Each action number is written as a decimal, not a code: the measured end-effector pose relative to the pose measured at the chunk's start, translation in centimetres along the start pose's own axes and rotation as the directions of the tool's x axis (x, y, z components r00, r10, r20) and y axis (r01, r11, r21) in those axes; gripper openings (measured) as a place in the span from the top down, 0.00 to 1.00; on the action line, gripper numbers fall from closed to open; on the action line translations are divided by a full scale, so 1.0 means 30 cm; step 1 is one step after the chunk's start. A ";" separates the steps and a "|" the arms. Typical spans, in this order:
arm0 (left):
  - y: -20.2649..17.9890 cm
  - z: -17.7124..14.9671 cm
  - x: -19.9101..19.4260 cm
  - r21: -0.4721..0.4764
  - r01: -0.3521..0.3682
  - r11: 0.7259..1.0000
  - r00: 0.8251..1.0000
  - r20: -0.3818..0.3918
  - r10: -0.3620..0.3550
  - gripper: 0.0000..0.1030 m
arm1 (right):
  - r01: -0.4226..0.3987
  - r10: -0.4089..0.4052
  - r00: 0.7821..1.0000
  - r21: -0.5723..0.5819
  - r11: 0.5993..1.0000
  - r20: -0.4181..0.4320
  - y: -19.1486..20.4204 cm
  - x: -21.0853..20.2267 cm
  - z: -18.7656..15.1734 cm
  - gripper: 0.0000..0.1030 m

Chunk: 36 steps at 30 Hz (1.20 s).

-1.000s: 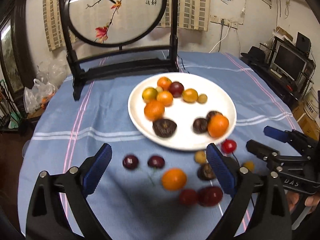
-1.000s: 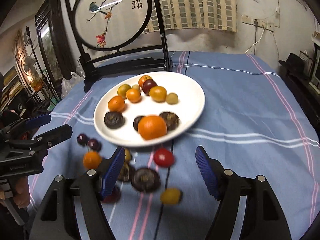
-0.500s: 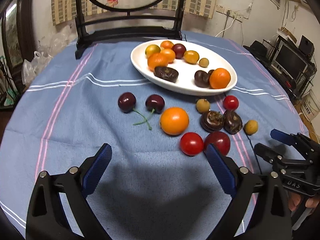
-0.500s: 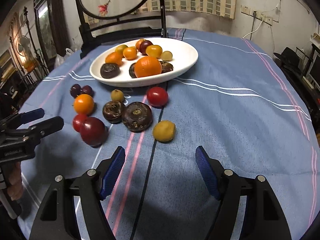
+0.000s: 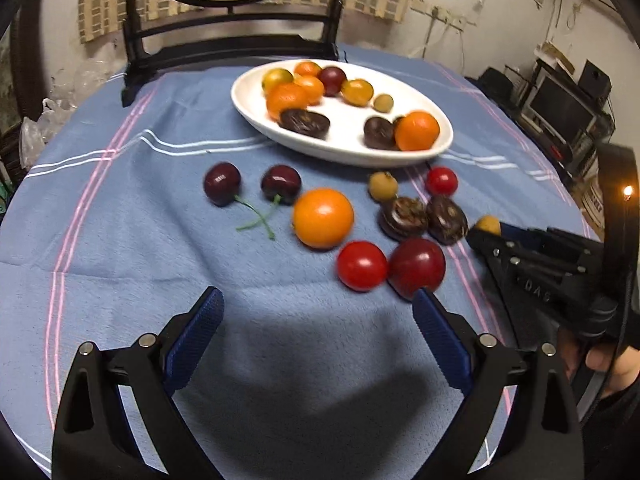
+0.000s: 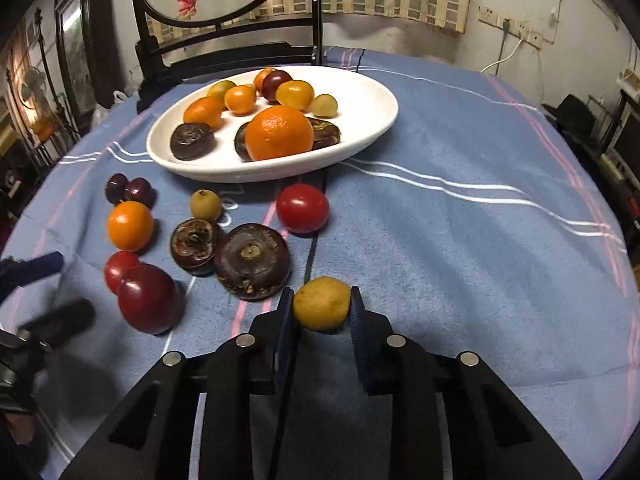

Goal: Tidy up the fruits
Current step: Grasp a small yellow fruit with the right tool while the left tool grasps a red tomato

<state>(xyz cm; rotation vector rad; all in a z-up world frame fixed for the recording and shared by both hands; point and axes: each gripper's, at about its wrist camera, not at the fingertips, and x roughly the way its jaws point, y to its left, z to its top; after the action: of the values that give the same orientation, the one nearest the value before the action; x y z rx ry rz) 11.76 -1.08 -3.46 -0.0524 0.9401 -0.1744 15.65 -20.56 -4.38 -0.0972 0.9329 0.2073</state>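
Note:
My right gripper (image 6: 322,304) has closed on a small yellow fruit (image 6: 322,303) that rests on the blue cloth; its blue pads press both sides. In the left wrist view that same yellow fruit (image 5: 488,225) peeks out at the right gripper's tip. My left gripper (image 5: 316,312) stands open above bare cloth, just short of a red tomato (image 5: 362,266) and a dark red plum (image 5: 417,267). Nearby lie an orange (image 5: 323,218), two cherries (image 5: 222,183), two dark brown fruits (image 5: 403,218) and a small tomato (image 5: 441,181). A white plate (image 6: 360,92) at the back holds several fruits.
A black wooden stand with a round embroidered screen (image 6: 224,12) rises behind the plate. The round table's cloth (image 6: 480,240) is bare on the right side. A hand (image 5: 612,364) holds the right gripper's handle at the left wrist view's right edge. Shelves and a monitor (image 5: 560,108) stand beyond.
Both grippers have sunk closer to the cloth. The right gripper's jaws, wide apart before, have shut on the small yellow fruit. The left gripper stays open.

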 end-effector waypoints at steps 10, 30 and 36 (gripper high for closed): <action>-0.039 -0.029 0.028 0.060 -0.043 0.997 0.999 0.001 0.043 0.17 | -0.042 0.042 0.999 0.002 0.999 0.022 -0.009 -0.060 -0.020 0.73; -0.146 0.023 0.103 0.142 -0.074 0.987 0.997 0.002 0.074 0.71 | -0.079 0.079 0.996 -0.002 0.997 0.048 -0.017 -0.110 -0.028 0.73; -0.131 0.009 0.055 0.113 -0.056 0.992 0.998 -0.007 0.057 0.71 | -0.071 0.071 0.995 -0.001 0.997 0.064 -0.017 -0.117 -0.030 0.73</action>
<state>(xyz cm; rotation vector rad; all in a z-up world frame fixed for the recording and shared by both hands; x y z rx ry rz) 12.41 -5.25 -4.14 0.0799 0.9390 -0.1750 13.04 -21.69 -2.09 -0.0556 0.8733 0.2737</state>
